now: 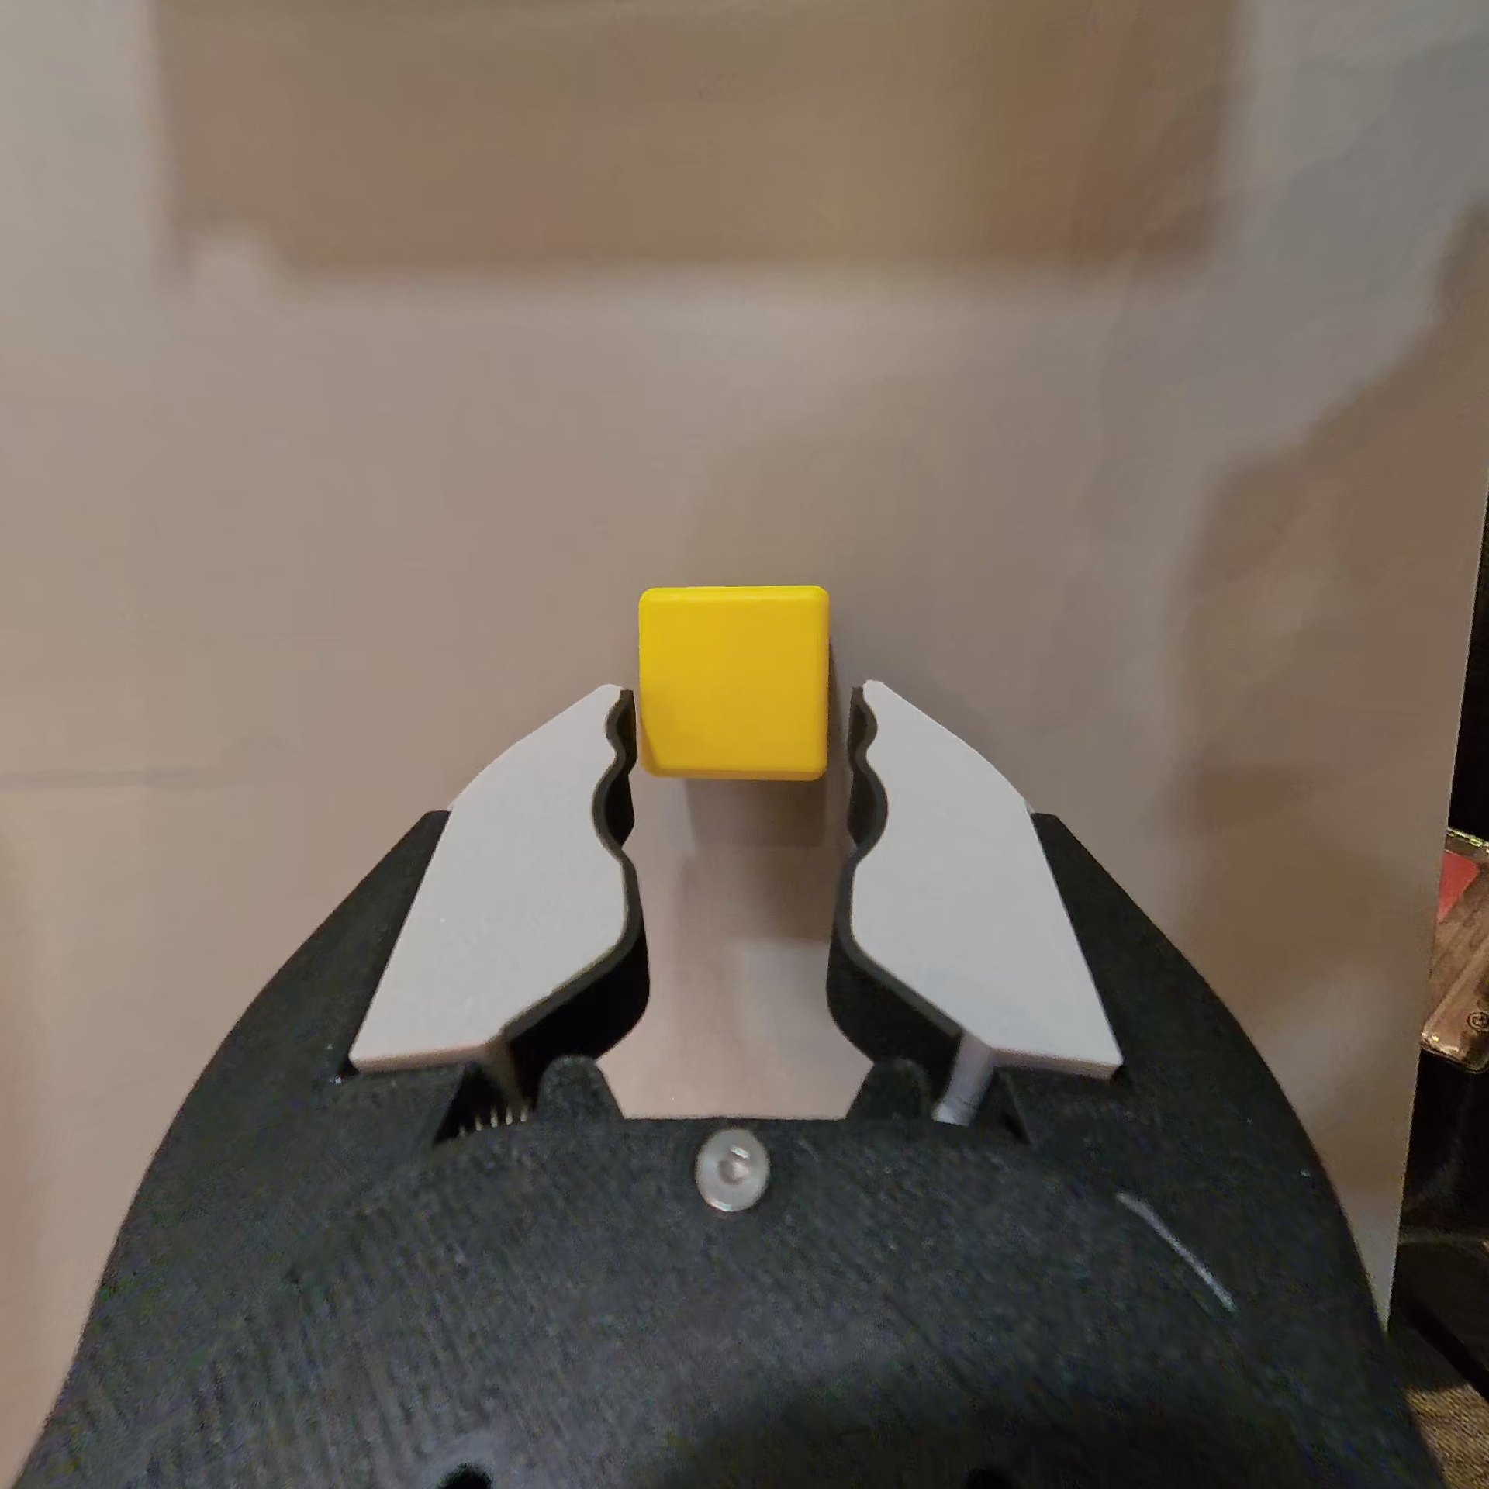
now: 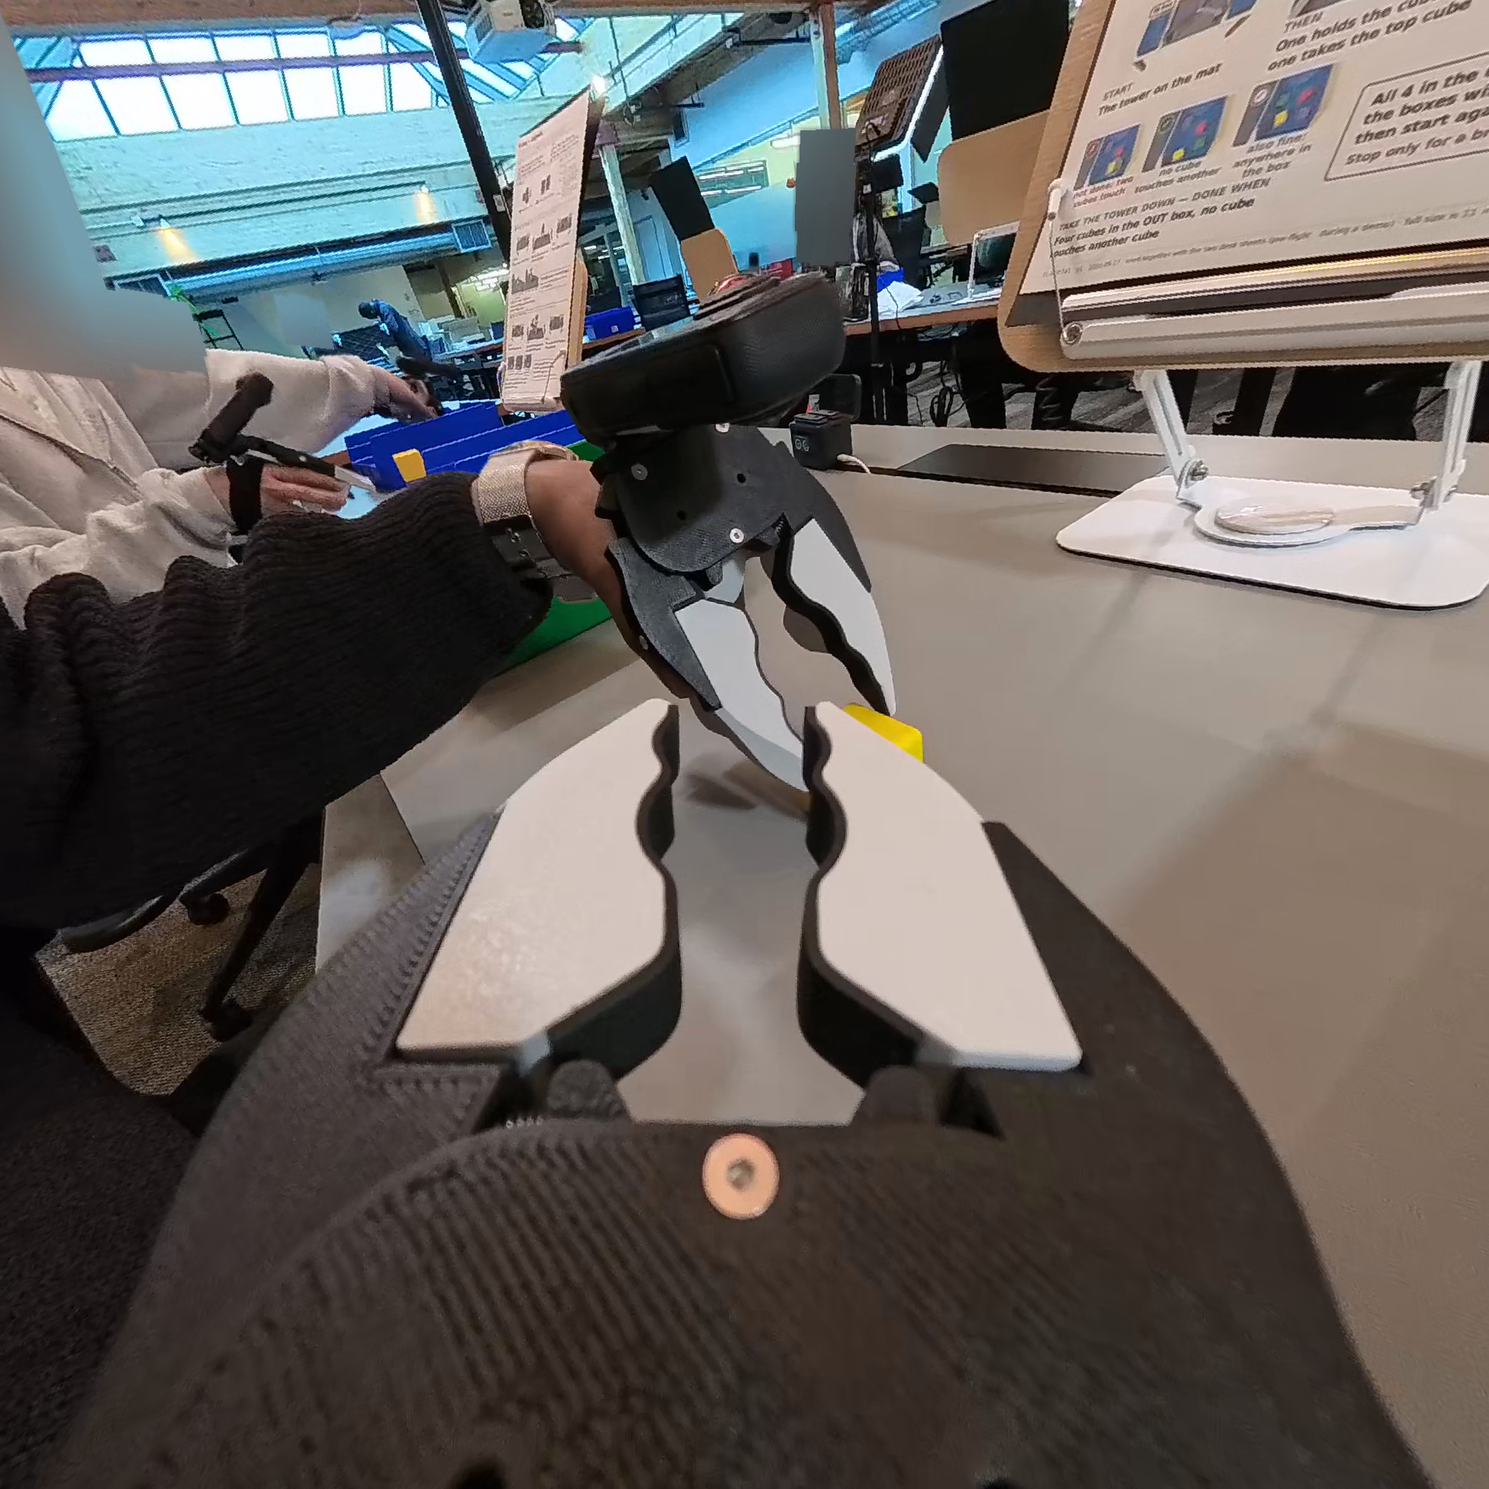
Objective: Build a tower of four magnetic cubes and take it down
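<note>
Yellow cube [image 1: 732, 693] sits on the tabletop [image 1: 322, 564], right between the left claw [image 1: 737, 725] tips, jaws spread, nothing gripped. Close off-centre and it could skid or twist away. Right claw [image 2: 737, 745] gapes empty alongside, near enough to bump it.

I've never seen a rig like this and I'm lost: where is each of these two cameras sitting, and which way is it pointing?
Left wrist view: sits on the left hand-held gripper, looking down along its open fingers at a yellow cube on the grey table.
Right wrist view: sits on the right hand-held gripper, looking across the table toward the left one, with the person's dark sleeve and a document stand behind.
Shared: both show the yellow cube and the table.
</note>
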The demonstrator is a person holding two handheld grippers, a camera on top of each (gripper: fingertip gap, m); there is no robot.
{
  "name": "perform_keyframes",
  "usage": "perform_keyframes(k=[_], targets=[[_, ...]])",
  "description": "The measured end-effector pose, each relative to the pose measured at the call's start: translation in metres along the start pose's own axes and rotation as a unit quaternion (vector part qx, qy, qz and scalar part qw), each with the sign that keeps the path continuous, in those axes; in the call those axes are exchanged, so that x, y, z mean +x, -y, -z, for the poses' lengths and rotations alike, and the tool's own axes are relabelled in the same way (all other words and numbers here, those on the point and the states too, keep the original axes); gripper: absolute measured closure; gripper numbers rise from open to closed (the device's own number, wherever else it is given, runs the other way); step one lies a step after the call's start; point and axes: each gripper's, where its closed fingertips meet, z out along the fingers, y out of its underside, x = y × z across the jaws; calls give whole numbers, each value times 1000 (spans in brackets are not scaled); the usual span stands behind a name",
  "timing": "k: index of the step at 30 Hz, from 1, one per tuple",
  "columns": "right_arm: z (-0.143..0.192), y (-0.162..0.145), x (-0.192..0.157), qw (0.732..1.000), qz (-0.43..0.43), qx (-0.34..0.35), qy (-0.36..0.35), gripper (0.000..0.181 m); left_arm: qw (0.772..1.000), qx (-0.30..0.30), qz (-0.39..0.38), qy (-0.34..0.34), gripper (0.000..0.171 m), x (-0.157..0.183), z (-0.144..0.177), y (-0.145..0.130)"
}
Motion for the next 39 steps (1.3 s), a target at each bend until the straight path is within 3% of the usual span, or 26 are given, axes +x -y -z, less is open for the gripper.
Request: perform_keyframes(k=[8, 12, 15, 18, 20, 22, 25, 29, 32, 35, 39], targets=[[0, -1, 2, 1000, -3, -2, -3, 152, 999, 33, 34, -21, 119, 0, 12, 6], [-1, -1, 2, 1000, -5, -3, -2, 152, 998, 44, 42, 6, 115, -11, 28, 4], [-1, -3, 3, 1000, -3, -8, -8, 152, 996, 55, 52, 52, 114, -27, 47, -1], [-1, -3, 5, 1000, -2, -10, -12, 152, 987, 101, 71, 106, 114, -48, 79, 1], [-1, -3, 6, 1000, -4, -10, -13, 152, 970, 150, 92, 166, 114, -69, 112, 2], [-1, -2, 7, 1000, -6, -8, -15, 152, 939, 189, 134, 253, 114, -96, 158, -8], [0, -1, 8, 1000, -10, -7, -16, 152, 869, 180, 251, 386, 117, -122, 238, -66], [-1, -1, 7, 1000, -18, -8, -10, 152, 778, 49, 415, 469, 119, -104, 297, -192], [-5, 0, 6, 1000, -22, -7, -5, 152, 746, -7, 521, 416, 120, -71, 290, -261], [-13, -1, 3, 999, -31, -9, 9, 152, 728, 10, 580, 364, 118, -59, 264, -298], [-27, -2, -6, 999, -35, -17, 34, 152, 685, 1, 639, 351, 110, -58, 222, -345]])
